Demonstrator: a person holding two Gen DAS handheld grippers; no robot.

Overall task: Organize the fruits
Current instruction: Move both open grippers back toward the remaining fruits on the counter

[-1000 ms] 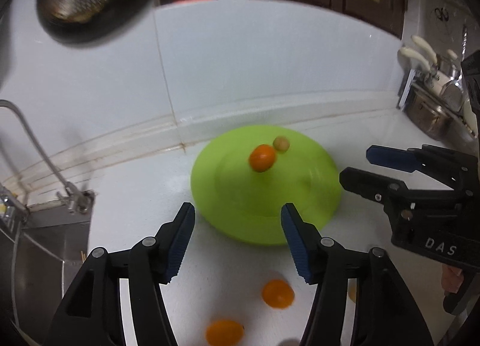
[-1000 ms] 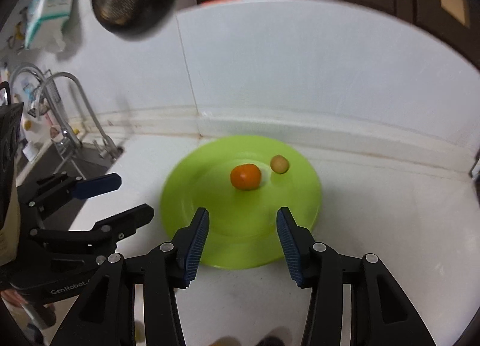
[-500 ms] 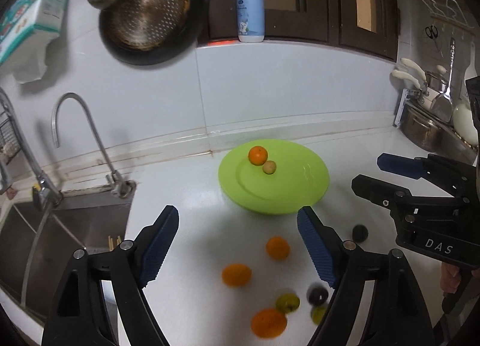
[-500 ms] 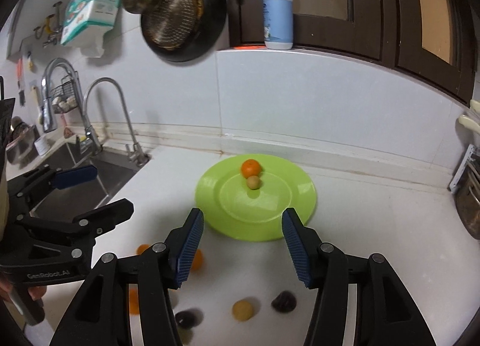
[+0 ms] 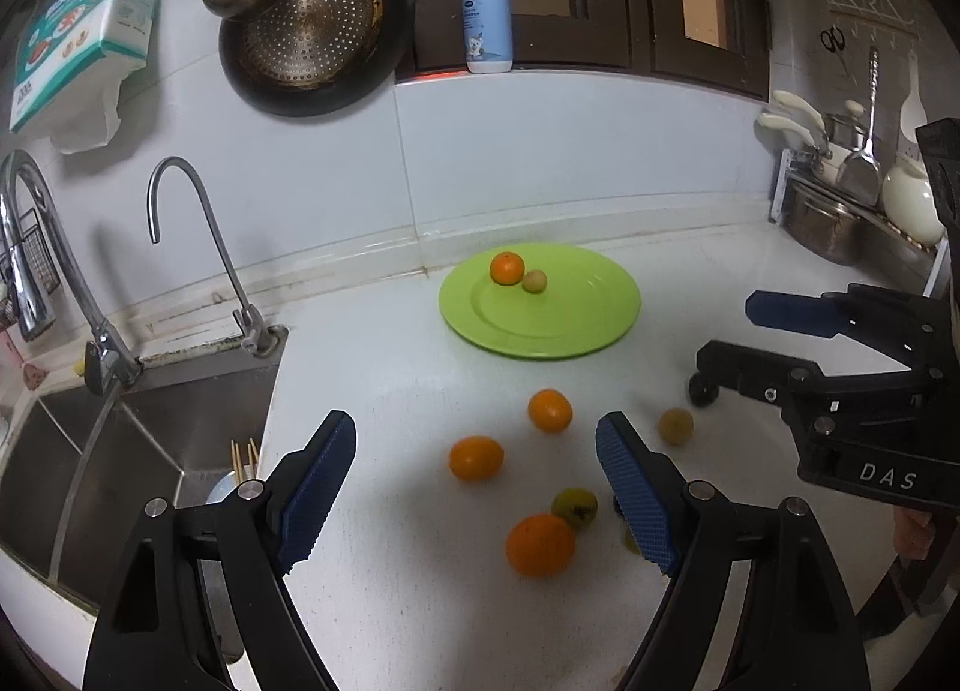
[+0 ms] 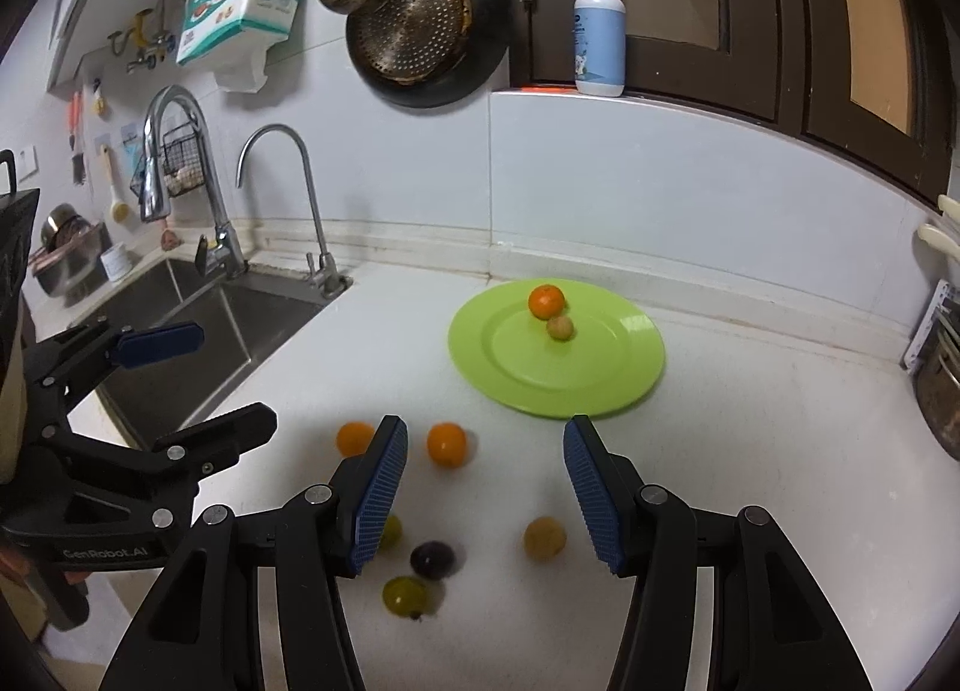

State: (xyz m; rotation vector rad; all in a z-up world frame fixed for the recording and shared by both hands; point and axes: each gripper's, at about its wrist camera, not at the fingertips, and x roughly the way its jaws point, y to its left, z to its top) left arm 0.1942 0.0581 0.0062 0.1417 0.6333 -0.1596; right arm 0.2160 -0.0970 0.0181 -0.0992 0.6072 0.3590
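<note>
A green plate (image 5: 576, 331) (image 6: 618, 385) lies on the white counter by the back wall. It holds an orange (image 5: 507, 267) (image 6: 546, 300) and a small tan fruit (image 5: 534, 281) (image 6: 559, 327). Several loose fruits lie in front of it: oranges (image 5: 549, 410) (image 6: 446, 443), a tan fruit (image 5: 675, 425) (image 6: 544, 538), a yellow-green fruit (image 5: 574, 506) (image 6: 405, 595) and a dark fruit (image 6: 432, 559). My left gripper (image 5: 477, 490) is open and empty above the loose fruits. My right gripper (image 6: 485, 490) is open and empty, also above them.
A steel sink (image 6: 198, 325) with two taps (image 6: 300, 199) is at the left. A pan (image 5: 312, 31) hangs on the wall. A soap bottle (image 5: 486, 13) stands on the ledge. A dish rack with pots (image 5: 852, 211) is at the right.
Both grippers have pulled back and up from the plate, so the loose fruits on the counter came into view. Both stay open, the left one wider.
</note>
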